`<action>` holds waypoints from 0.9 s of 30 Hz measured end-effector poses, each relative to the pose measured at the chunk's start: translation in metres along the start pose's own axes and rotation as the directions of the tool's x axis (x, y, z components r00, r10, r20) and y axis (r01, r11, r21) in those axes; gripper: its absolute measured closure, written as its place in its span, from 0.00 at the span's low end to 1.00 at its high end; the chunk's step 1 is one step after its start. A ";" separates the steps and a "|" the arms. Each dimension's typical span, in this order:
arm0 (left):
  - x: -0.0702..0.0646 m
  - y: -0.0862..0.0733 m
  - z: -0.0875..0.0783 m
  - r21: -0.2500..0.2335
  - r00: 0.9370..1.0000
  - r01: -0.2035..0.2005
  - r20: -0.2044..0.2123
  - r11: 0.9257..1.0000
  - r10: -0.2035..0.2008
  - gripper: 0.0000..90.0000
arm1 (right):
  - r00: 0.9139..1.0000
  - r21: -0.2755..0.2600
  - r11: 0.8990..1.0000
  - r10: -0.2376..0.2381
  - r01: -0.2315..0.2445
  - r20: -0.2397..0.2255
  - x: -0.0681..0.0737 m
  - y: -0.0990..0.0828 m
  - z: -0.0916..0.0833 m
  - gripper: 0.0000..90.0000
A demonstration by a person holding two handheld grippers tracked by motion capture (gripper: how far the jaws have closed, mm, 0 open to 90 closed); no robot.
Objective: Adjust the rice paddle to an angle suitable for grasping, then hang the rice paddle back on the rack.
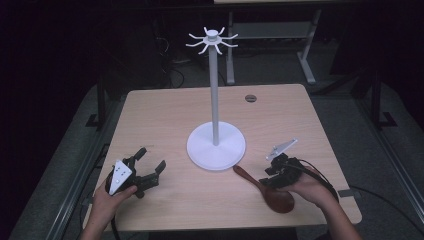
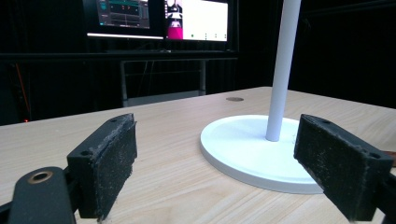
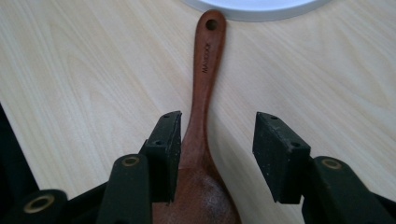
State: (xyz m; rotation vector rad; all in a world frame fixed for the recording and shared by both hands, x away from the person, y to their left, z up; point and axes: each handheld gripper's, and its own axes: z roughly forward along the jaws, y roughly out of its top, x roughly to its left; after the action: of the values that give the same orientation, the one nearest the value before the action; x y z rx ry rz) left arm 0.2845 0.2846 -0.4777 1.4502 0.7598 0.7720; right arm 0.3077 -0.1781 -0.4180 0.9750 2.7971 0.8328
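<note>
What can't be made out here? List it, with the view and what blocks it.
- Spoon bowl: in the right gripper view it runs under the right gripper and off the bottom edge; in the high view the hand covers part of it.
- Handle lettering: too small to read surely.
- Stand top: cut by the upper edge of the left gripper view.
- Monitors: contents too blurred to read.
- Room beyond the table: too dark in the high view.

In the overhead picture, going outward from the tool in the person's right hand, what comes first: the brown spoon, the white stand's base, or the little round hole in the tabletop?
1. Spoon, right beside the right tool.
2. Stand's base, mid-table, to its left.
3. Round hole, near the far edge.
</note>
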 end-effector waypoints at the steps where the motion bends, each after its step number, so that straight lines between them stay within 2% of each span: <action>1: 0.000 0.000 0.000 0.000 1.000 0.001 0.000 1.000 -0.001 0.14 | 1.000 0.022 1.000 -0.008 0.008 -0.008 0.002 0.004 0.001 0.56; 10: 0.000 0.000 0.000 0.000 1.000 -0.001 0.000 1.000 0.001 0.14 | 0.999 0.085 0.995 -0.042 0.043 -0.016 0.008 0.021 0.007 0.54; 17: 0.000 0.000 0.000 0.000 1.000 0.001 0.000 1.000 -0.001 0.14 | 0.998 0.136 0.989 -0.054 0.057 -0.022 0.010 0.027 0.016 0.58; 24: 0.000 0.000 0.000 0.000 1.000 0.001 0.000 1.000 -0.001 0.14 | 0.999 0.244 0.969 -0.032 0.036 -0.020 0.011 0.034 0.032 0.65; 27: 0.000 0.000 0.000 0.000 1.000 0.000 0.001 1.000 0.000 0.14 | 1.000 0.264 0.964 -0.029 0.030 -0.009 0.011 0.036 0.037 0.69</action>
State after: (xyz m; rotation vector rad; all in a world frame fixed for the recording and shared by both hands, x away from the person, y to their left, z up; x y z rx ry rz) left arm 0.2846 0.2848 -0.4777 1.4506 0.7584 0.7712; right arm 0.3276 -0.1308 -0.4301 0.9597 2.9728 0.4648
